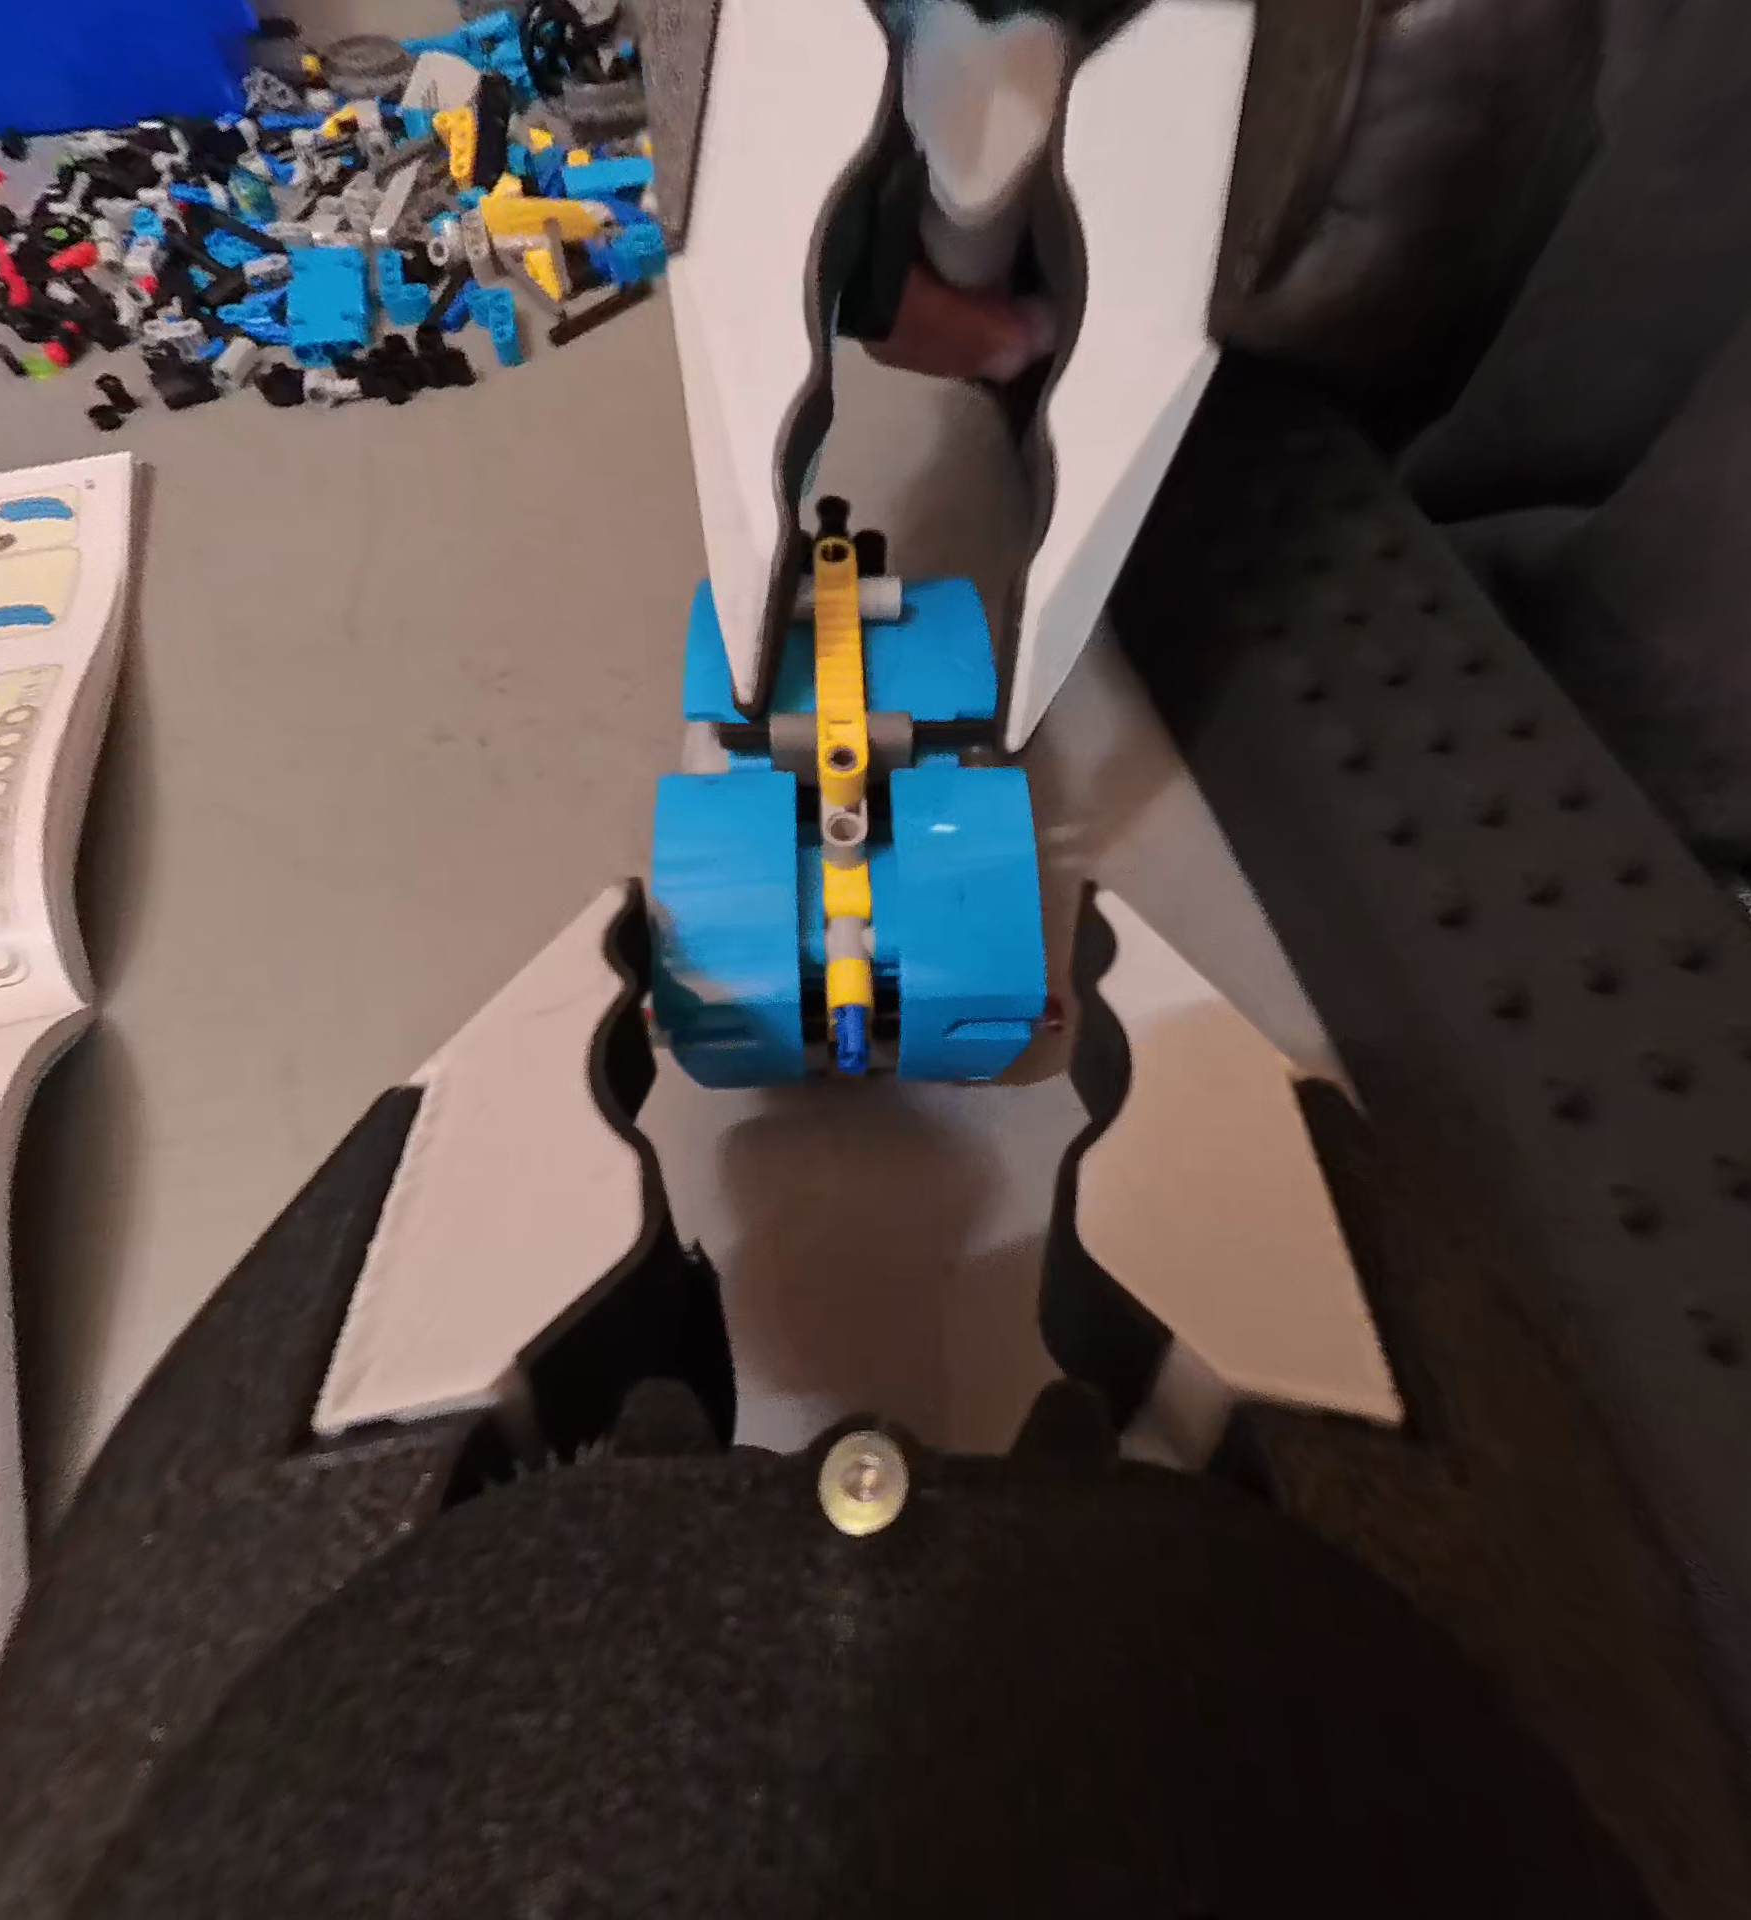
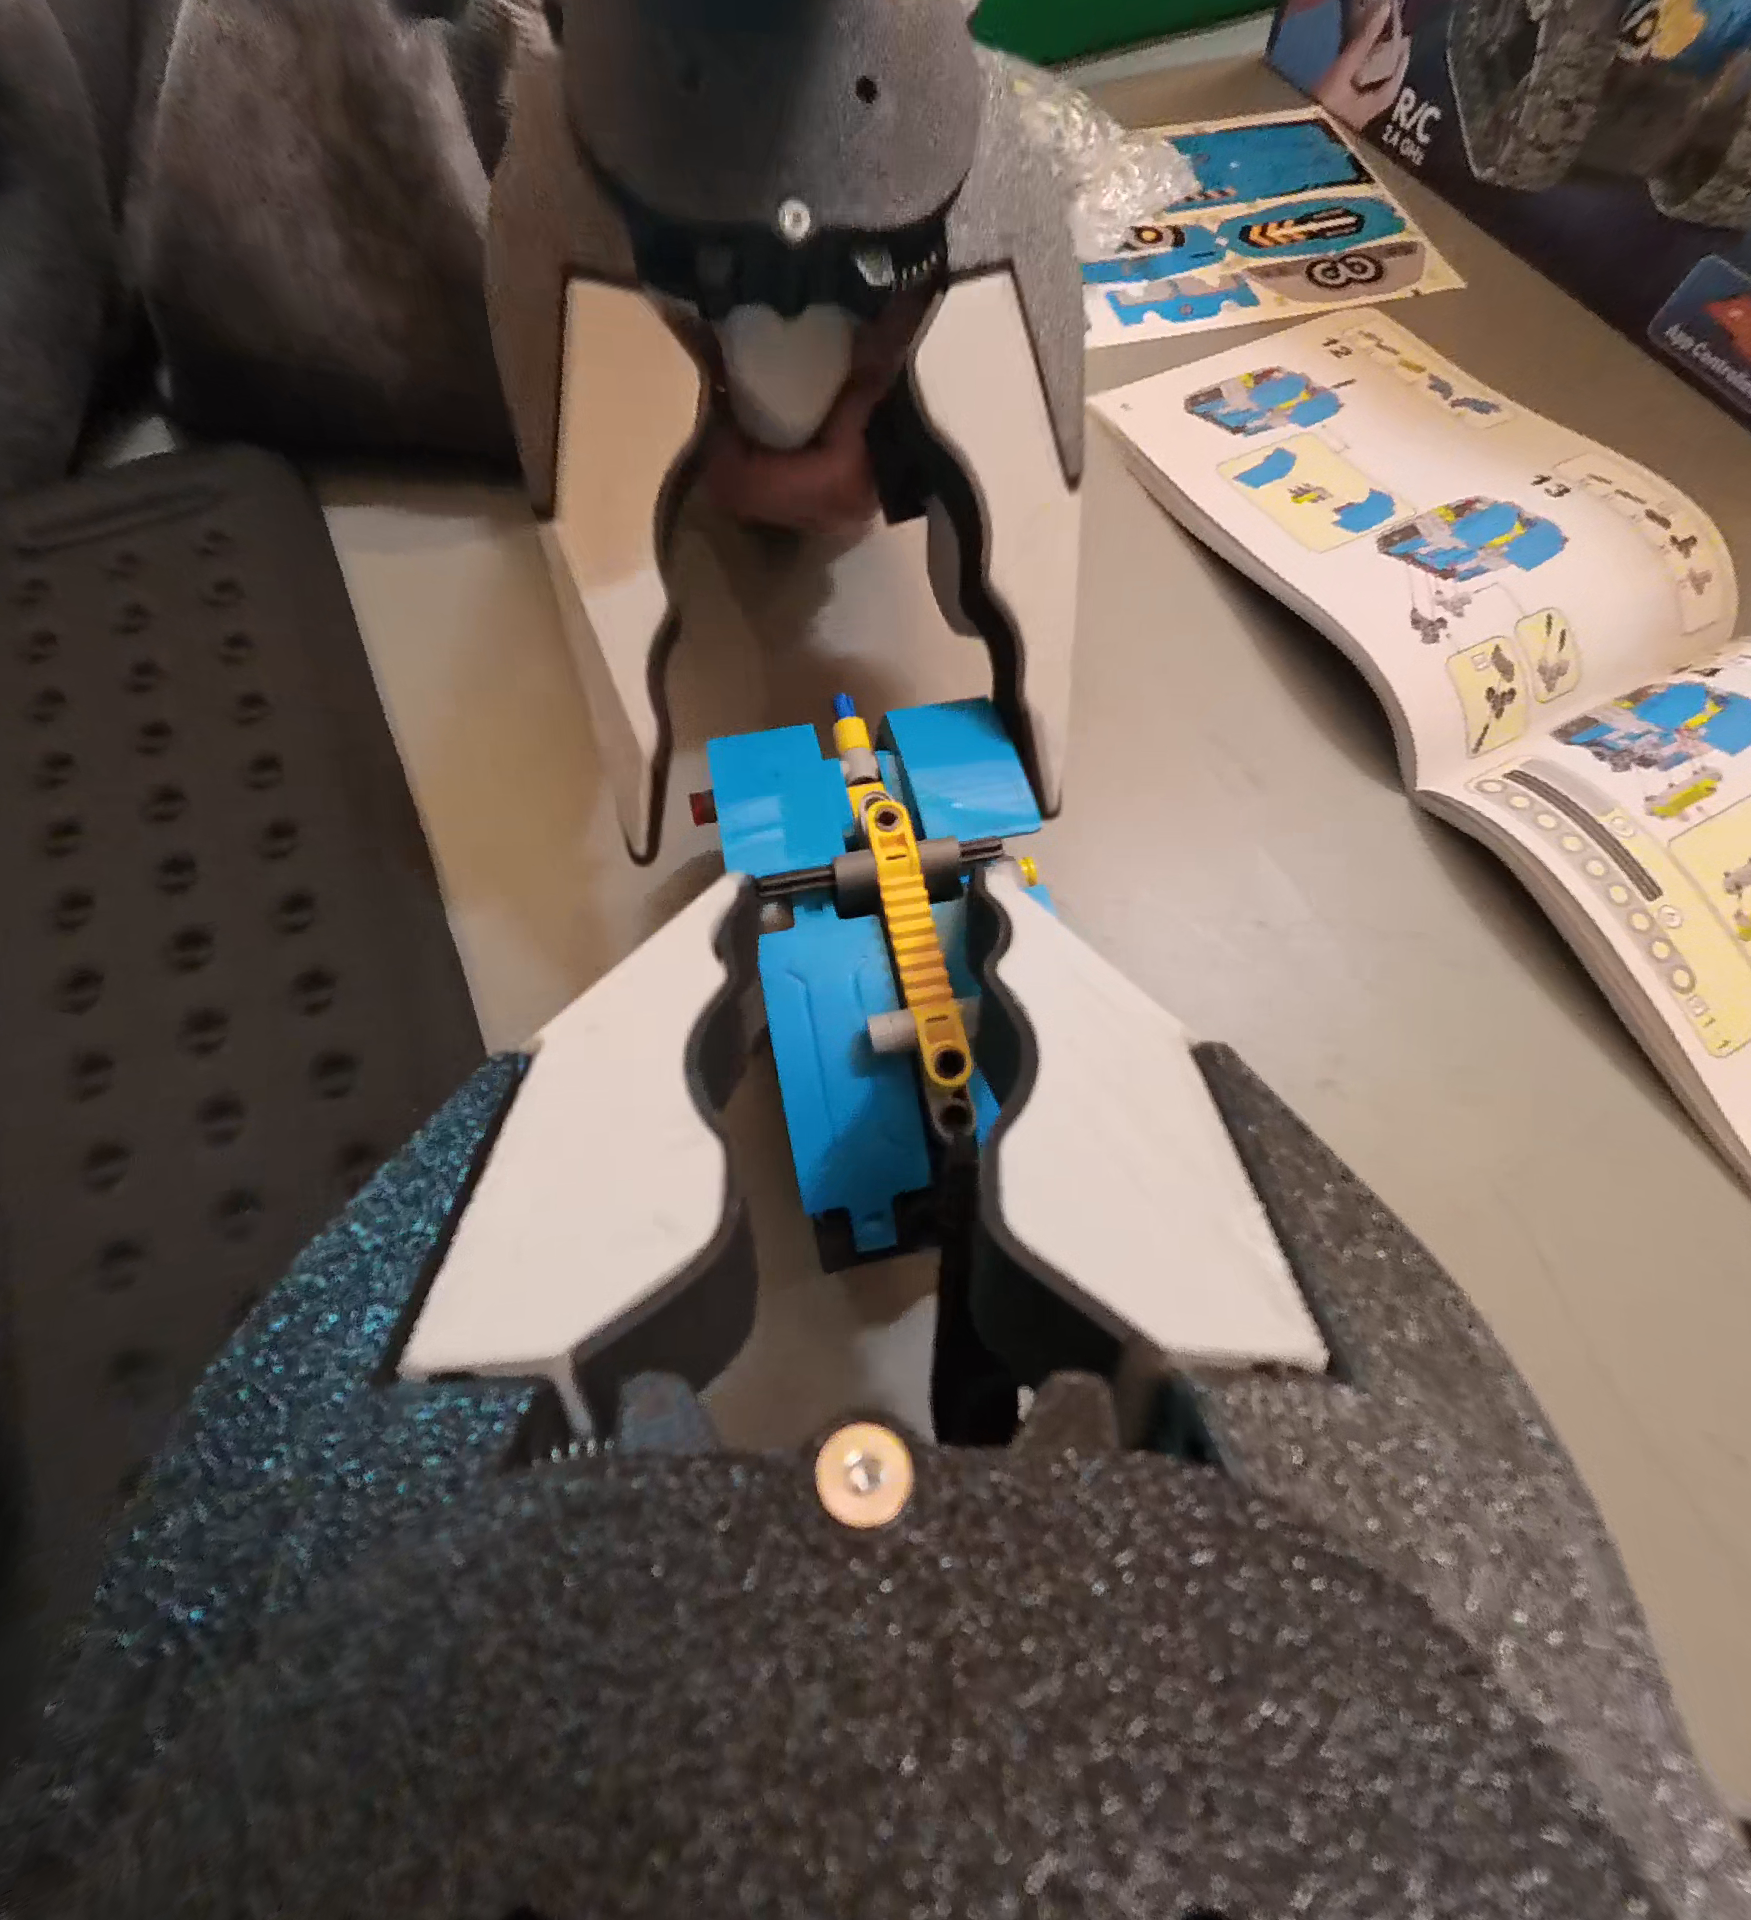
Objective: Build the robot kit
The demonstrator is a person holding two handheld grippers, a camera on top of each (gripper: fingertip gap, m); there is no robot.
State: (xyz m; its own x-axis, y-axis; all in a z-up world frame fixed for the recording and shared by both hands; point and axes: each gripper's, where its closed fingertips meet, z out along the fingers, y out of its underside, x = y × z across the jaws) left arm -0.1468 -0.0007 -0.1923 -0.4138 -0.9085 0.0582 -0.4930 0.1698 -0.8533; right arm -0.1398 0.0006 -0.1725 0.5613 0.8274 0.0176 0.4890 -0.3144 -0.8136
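A blue brick-built model (image 1: 725, 935) with a yellow toothed beam (image 1: 838, 644) along its top lies on the grey table (image 1: 383, 727). My left gripper (image 1: 860, 899) straddles its near end with jaws apart: one fingertip touches the blue side, the other stands a small gap off. My right gripper (image 1: 883, 727) comes from the far side. In the right wrist view my right gripper (image 2: 866, 883) is shut on the model (image 2: 829, 1091), pads pressing both sides, with the yellow beam (image 2: 918, 956) between the fingers. The left gripper (image 2: 845, 840) faces it around the far end.
A pile of loose bricks (image 1: 331, 229) lies far left by a blue box (image 1: 71, 62). An open instruction booklet (image 2: 1473, 623), a sticker sheet (image 2: 1266, 249) and the set's box (image 2: 1629, 156) lie beside the model. A dark perforated pad (image 2: 154, 831) borders the table edge. My two grippers' fingertips are within a few centimetres of each other.
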